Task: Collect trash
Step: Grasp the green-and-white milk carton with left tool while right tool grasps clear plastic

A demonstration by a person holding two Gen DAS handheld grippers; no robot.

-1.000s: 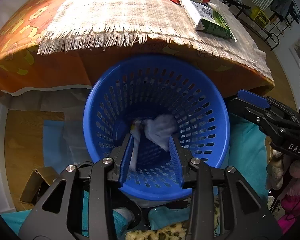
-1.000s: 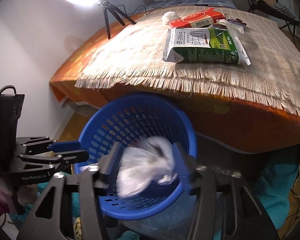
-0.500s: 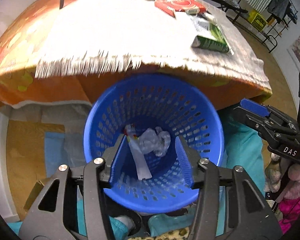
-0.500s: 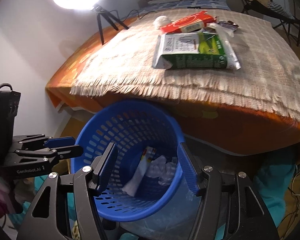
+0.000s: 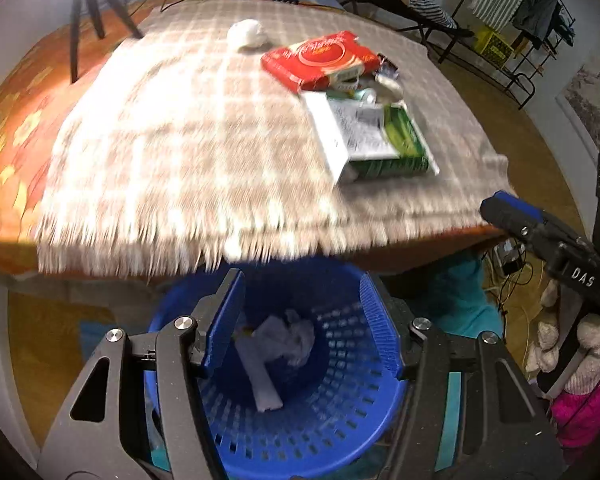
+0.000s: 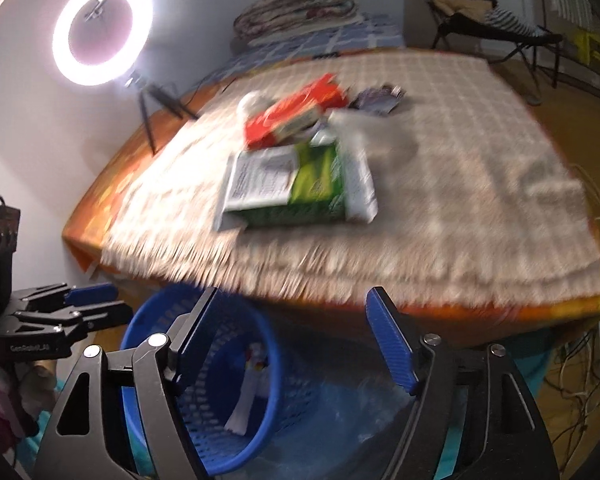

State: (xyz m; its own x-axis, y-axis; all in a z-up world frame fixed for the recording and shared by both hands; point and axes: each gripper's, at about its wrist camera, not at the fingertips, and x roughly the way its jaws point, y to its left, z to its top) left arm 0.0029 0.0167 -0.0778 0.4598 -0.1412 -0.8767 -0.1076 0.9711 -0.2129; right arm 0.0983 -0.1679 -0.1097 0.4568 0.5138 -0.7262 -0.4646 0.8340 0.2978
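A blue slotted basket [image 5: 340, 364] stands on the floor below the table edge. In it lie crumpled white paper [image 5: 290, 338] and a white wrapper strip [image 5: 262, 386]. My left gripper [image 5: 300, 280] hovers over the basket, jaws opening, nothing between them. My right gripper [image 6: 293, 294] hangs beside the basket [image 6: 270, 364], jaws also opening and empty. On the checked cloth [image 5: 172, 140] lie a green-white packet [image 5: 374, 140], a red packet [image 5: 320, 60], a white ball [image 5: 248, 34] and small crumpled wrappers [image 6: 380, 96].
The table edge with its fringe overhangs the basket. A ring light [image 6: 102, 34] on a tripod [image 5: 88, 20] stands at the table's far left. A folding chair, a clothes rack and cables are on the right; soft toys [image 5: 580, 344] lie at the right.
The right gripper let go of its crumpled paper, which now lies in the basket. Both grippers opened wider, rose and tilted up, so the tabletop now fills the views.
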